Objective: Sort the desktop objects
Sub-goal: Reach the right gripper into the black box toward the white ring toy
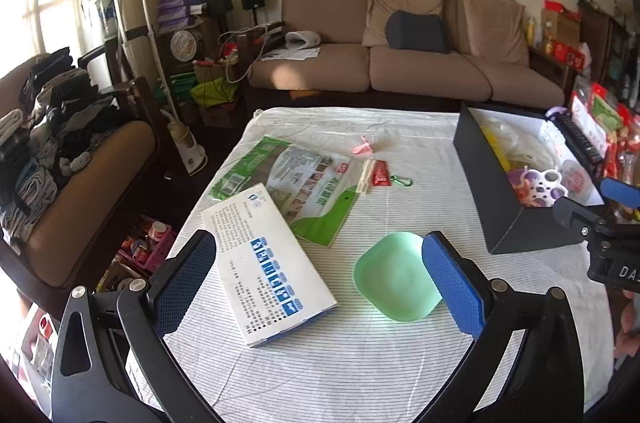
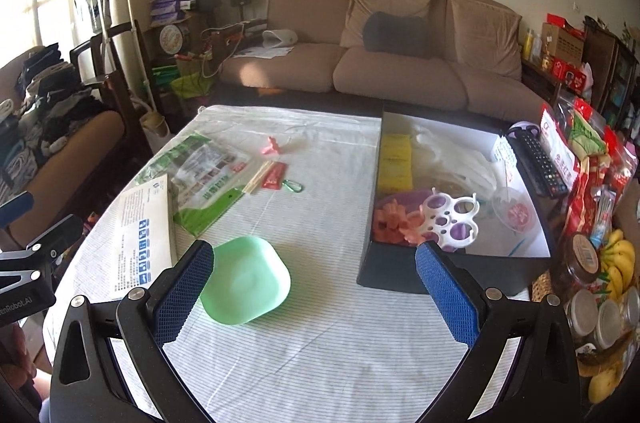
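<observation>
At the bottom of the frame, the right gripper [image 2: 314, 287] is seen with its blue-padded jaws spread wide and nothing between them. Just beside its left finger, a green dish [image 2: 250, 281] is set on the striped tablecloth [image 2: 320, 355]. At centre right, a black box [image 2: 440, 275] is filled with a yellow packet, a purple-and-white tray and other small items. At centre left, a white booklet [image 2: 140, 239] and a green packet [image 2: 204, 179] are laid. The left gripper [image 2: 24, 263] is partly shown at the left edge.
</observation>
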The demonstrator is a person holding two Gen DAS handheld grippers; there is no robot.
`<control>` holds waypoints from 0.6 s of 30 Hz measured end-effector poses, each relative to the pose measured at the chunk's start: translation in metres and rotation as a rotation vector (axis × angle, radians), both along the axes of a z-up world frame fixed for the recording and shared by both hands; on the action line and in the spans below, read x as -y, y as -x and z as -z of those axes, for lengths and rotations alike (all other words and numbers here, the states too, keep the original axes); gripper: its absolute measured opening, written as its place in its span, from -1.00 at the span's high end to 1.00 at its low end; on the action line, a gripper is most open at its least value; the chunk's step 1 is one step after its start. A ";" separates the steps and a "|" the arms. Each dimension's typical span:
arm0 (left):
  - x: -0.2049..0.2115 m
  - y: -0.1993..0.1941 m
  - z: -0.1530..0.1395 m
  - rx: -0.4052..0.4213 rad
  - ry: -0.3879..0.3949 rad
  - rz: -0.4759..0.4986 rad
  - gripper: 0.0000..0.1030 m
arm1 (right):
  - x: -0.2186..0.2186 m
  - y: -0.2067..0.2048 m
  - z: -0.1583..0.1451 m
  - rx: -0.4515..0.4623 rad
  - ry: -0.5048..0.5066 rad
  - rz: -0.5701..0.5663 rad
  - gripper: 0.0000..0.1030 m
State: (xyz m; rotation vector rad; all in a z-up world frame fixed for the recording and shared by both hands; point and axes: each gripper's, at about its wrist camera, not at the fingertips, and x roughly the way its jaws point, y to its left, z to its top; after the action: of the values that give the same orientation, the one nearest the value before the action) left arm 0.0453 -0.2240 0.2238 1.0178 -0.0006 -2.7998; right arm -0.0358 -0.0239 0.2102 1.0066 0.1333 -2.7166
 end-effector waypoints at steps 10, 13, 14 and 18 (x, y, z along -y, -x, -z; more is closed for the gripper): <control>-0.089 0.045 -0.004 0.004 -0.018 0.133 -1.00 | -0.086 0.022 -0.004 0.008 -0.024 0.119 -1.00; -0.118 0.062 -0.003 0.010 -0.034 0.172 -1.00 | -0.116 0.031 -0.003 0.012 -0.037 0.159 -1.00; -0.128 0.068 -0.002 0.012 -0.035 0.184 -1.00 | -0.125 0.035 -0.003 0.015 -0.039 0.170 -1.00; -0.159 0.090 0.002 0.024 -0.033 0.219 -1.00 | -0.157 0.051 0.003 0.027 -0.045 0.205 -1.00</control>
State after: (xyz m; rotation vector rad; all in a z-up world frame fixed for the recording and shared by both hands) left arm -0.0450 -0.0654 0.2218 1.1213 -0.0727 -2.9918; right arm -0.0871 0.1330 0.2073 1.1258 0.0907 -2.8942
